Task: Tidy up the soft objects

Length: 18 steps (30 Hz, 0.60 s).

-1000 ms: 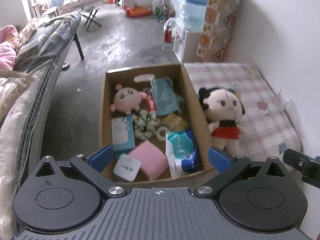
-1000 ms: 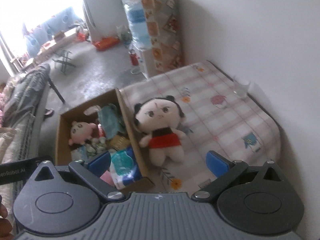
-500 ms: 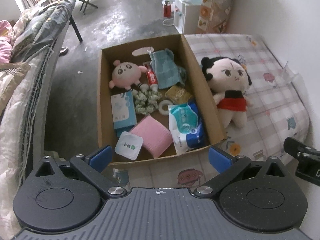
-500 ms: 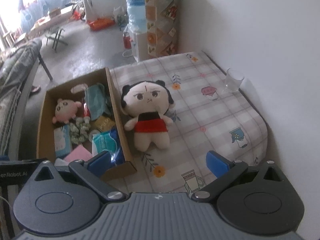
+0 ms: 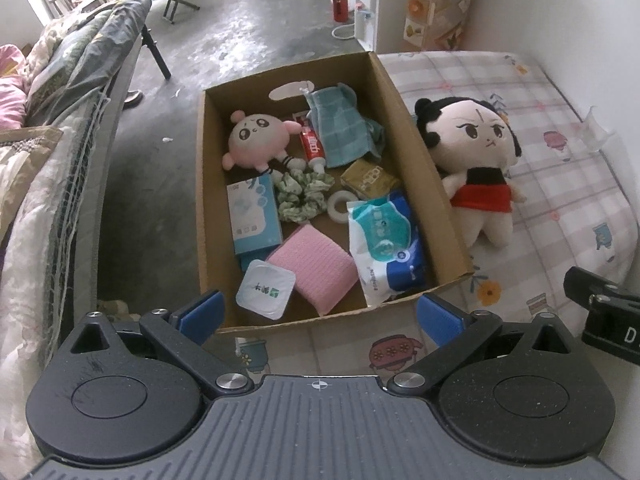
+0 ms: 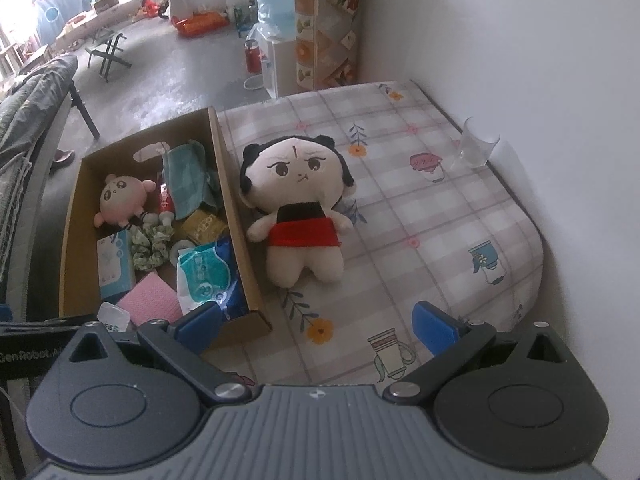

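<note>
Fingers of left gripper (image 5: 319,314) and right gripper (image 6: 318,326) spread wide, empty. Big doll (image 6: 298,208) lies on desk cloth, against cardboard box (image 6: 232,200). Likely light, squashy; pinch torso.

Soft daylight, blown-out upper-left glare, fisheye-bent edges.

Black-haired plush doll (image 6: 298,204) in red skirt lying face-up on checked tablecloth (image 6: 436,216), touching cardboard box (image 6: 236,216) of soft items on its left, behind wide-open, empty right gripper (image 6: 318,326); clear cup (image 6: 476,146) near wall.
</note>
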### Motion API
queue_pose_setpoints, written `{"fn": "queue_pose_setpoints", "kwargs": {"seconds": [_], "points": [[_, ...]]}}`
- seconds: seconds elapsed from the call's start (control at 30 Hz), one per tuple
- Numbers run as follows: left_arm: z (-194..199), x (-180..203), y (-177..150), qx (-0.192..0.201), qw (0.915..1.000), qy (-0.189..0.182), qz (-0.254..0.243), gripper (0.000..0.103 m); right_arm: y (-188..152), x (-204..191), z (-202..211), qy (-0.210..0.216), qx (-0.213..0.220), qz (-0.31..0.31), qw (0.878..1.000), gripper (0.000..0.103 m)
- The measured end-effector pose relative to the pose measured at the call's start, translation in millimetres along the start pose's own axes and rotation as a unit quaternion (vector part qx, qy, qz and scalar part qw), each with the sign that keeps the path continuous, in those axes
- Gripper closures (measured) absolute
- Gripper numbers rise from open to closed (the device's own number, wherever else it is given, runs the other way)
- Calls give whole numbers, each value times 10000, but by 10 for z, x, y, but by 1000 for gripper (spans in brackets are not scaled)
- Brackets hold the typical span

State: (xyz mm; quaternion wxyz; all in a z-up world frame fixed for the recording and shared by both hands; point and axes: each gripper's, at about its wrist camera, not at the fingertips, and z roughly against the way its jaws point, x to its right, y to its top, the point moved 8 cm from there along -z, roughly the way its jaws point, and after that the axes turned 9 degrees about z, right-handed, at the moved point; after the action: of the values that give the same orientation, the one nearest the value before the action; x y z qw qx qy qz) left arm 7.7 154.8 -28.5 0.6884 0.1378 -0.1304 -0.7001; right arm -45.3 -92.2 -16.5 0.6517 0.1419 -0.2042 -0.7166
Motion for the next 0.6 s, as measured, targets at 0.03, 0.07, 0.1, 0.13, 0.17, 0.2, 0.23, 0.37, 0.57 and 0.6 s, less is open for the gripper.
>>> {"fn": "queue_pose_setpoints", "kwargs": {"seconds": [0.03, 0.07, 0.1, 0.13, 0.17, 0.2, 0.23, 0.37, 0.57, 0.6], "points": [[-14, -8, -4, -22, 10000, 4, 24, 0, 4, -4, -16, 16, -12, -15, 10000, 0], [-29, -17, -6, -46, 10000, 12, 50, 0, 10, -8, -31, 28, -22, -22, 10000, 0], [-41, -28, -9, -71, 9999, 23, 86, 0, 16, -11, -44, 38, -30, -21, 10000, 0], [-53, -36, -11, -96, 9999, 27, 122, 0, 24, -20, -54, 48, -35, -12, 10000, 0], [-64, -41, -14, -115, 9998, 24, 158, 0, 31, -28, -63, 48, -40, -2, 10000, 0], [-73, -46, -17, -131, 9997, 26, 192, 0, 36, -33, -75, 45, -50, 10, 10000, 0], [-83, -52, -23, -140, 9997, 29, 211, 0, 40, -42, -88, 42, -66, 27, 10000, 0], [-121, -46, -56, -204, 9995, 31, 256, 0, 50, -77, -128, 50, -100, 85, 9999, 0], [-152, -39, -81, -256, 9992, -18, 291, 0, 38, -108, -156, 39, -148, 163, 9997, 0], [-154, -39, -82, -258, 9992, -25, 296, 0, 37, -111, -158, 29, -159, 180, 9997, 0]]}}
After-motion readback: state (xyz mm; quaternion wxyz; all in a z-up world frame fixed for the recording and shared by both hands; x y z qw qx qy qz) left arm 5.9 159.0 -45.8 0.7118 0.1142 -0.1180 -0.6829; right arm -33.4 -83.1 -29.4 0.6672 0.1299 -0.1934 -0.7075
